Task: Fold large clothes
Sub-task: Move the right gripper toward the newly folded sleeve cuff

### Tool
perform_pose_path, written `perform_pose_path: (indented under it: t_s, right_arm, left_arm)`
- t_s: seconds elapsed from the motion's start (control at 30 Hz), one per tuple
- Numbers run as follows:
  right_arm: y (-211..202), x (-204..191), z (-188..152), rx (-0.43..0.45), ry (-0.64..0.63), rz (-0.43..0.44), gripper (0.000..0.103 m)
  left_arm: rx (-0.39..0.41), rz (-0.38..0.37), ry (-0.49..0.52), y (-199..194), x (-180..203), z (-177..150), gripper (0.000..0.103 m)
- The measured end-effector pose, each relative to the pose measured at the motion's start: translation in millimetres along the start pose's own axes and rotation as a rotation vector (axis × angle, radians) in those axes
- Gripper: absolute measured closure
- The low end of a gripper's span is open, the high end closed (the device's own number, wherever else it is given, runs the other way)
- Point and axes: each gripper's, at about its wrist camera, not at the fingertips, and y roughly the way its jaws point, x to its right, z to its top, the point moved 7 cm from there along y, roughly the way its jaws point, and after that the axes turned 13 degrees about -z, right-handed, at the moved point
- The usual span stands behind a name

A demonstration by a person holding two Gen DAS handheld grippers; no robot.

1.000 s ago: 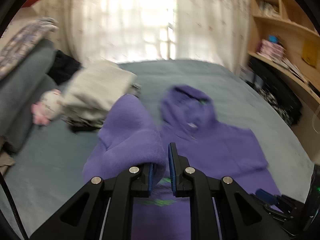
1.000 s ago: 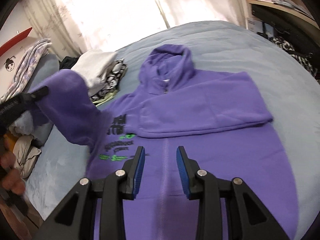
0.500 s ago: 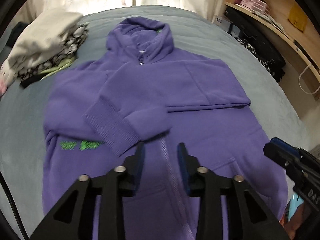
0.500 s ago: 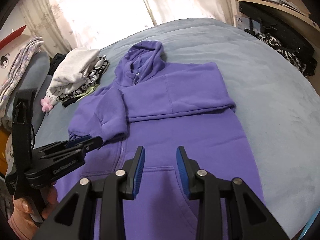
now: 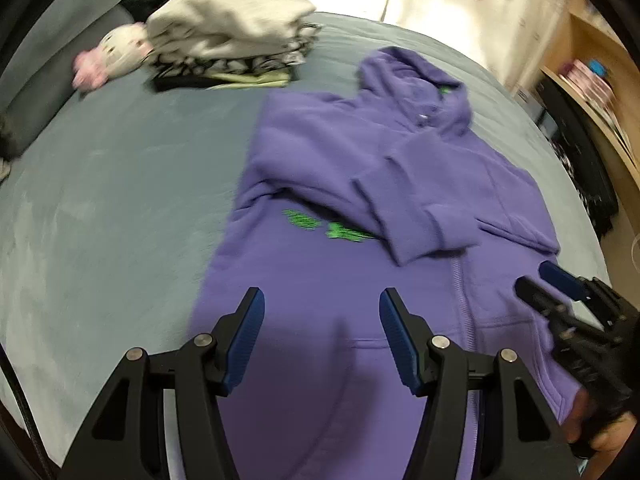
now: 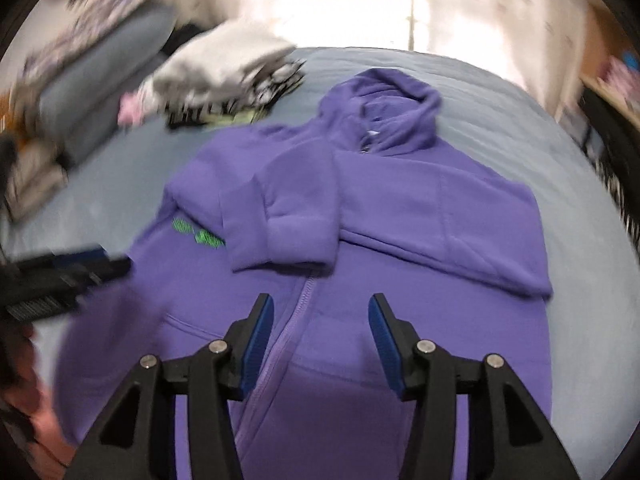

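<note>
The hoodie (image 6: 400, 208) is solid purple with green print (image 5: 328, 228) on its front. The bed cover (image 5: 112, 184) is grey-blue. Folded clothes (image 5: 228, 24) are cream above a black-and-white patterned layer. Gripper pads (image 5: 244, 340) are blue on black fingers.

Green print on the purple hoodie (image 5: 360, 168) is blurred, unreadable.
</note>
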Motion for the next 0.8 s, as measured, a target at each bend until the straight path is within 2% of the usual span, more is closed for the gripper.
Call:
perform_pose_path:
  t_s: [0.2,0.33,0.47,0.5,0.53,0.6,0.63,0.7,0.73,0.77,0.8]
  right_arm:
    - [34.2,-40.1,2.3,0.019,-0.279,-0.156,0.053]
    - [53.4,-54.6,6.9,0.065,-0.463,-0.356,0.053]
    - [67.3,-65.1,10.2,0.087,-0.558,-0.407,0.054]
    - [69.9,-65.5,12.1,0.087,-0.562,-0.406,0.057]
    - [70.9,-66.3,13.9,0.088,-0.555,-0.389,0.076]
    - [67.2,-62.9,25.6,0.101,-0.517,-0.372,0.092]
    - [61.0,-57.1,34.5,0.092,-0.458,-0.322,0.096]
    - [45.5,-41.6,54.1,0.090,-0.293,-0.185,0.096]
    - [30.7,-21.7,69.5,0.105,-0.135,-0.074,0.096]
    - [23.8,-4.9,78.0,0.116,-0.018,-0.016,0.096]
    - [18.2,23.3,84.8,0.121,0.157,0.048,0.096]
  left_arm:
    - [-0.010,0.006,-0.059,10.3,-29.3,-4.7,0.045]
    - [-0.022,-0.010,-0.081,23.3,-38.1,-5.9,0.045]
    - [-0.028,-0.024,-0.090,31.9,-43.1,-5.2,0.045]
    - [-0.030,-0.025,-0.095,33.9,-44.6,-4.7,0.045]
    - [-0.032,-0.025,-0.098,34.9,-44.6,-5.2,0.045]
    - [-0.029,-0.029,-0.102,35.1,-46.3,-4.7,0.045]
    - [-0.024,-0.029,-0.103,34.7,-46.9,-4.2,0.045]
    - [-0.014,-0.026,-0.103,33.5,-48.0,-2.1,0.045]
    - [-0.009,-0.025,-0.103,33.2,-48.3,-0.9,0.045]
    - [-0.008,-0.025,-0.104,33.8,-48.3,0.1,0.045]
    - [-0.009,-0.028,-0.108,34.5,-48.3,0.5,0.045]
